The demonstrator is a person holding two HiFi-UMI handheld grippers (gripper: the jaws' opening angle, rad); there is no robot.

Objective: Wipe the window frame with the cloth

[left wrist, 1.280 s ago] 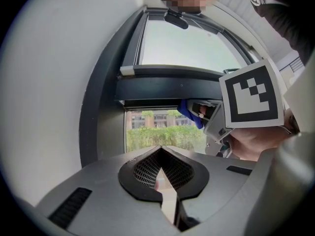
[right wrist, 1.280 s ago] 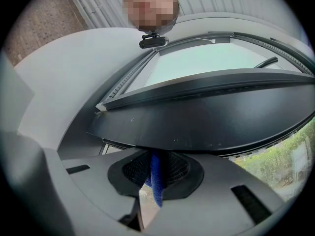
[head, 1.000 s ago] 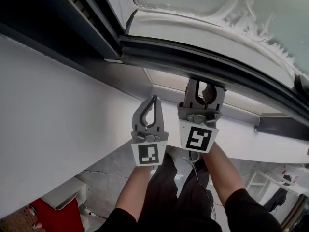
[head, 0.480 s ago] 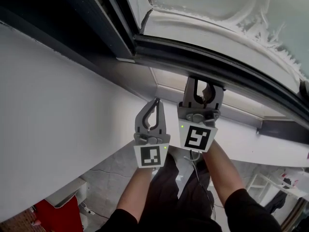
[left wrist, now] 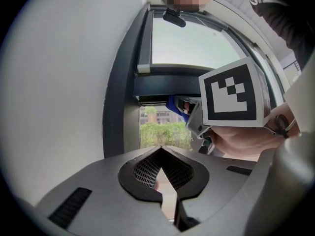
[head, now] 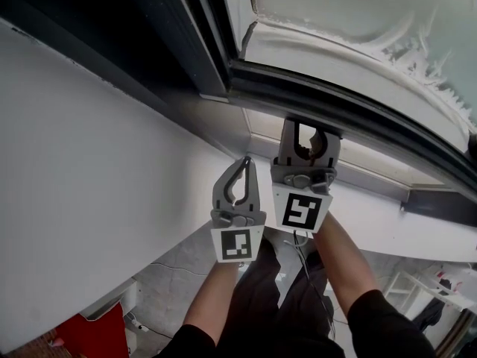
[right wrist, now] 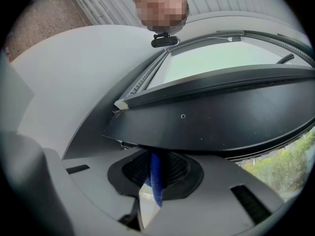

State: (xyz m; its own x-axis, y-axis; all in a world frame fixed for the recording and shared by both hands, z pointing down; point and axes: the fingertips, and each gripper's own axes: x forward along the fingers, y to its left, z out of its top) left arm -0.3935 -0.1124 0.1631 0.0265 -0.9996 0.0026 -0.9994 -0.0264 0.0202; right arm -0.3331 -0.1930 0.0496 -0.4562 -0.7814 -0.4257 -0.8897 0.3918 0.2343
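Observation:
The dark window frame [head: 335,99] runs slantwise across the head view, below a frosted pane [head: 358,13]. My right gripper [head: 308,127] reaches up under the frame, shut on a blue cloth [right wrist: 156,178]. In the right gripper view the cloth's top edge meets the frame's dark underside [right wrist: 206,127]. My left gripper [head: 244,160] hovers just left of the right one and a little lower, shut with nothing in it. The left gripper view shows its jaws [left wrist: 160,151] meeting, the right gripper's marker cube [left wrist: 231,92] close by, and a bit of the blue cloth [left wrist: 173,102] past it.
A broad white wall surface [head: 89,170] fills the left side, and a pale ledge [head: 387,215] lies under the frame. Far below are a grey floor, a red object [head: 97,334] at the lower left and a white rack [head: 417,289] at the lower right.
The right gripper and its cloth now sit closer to the frame's corner than a second ago. The left gripper has kept beside it, still shut.

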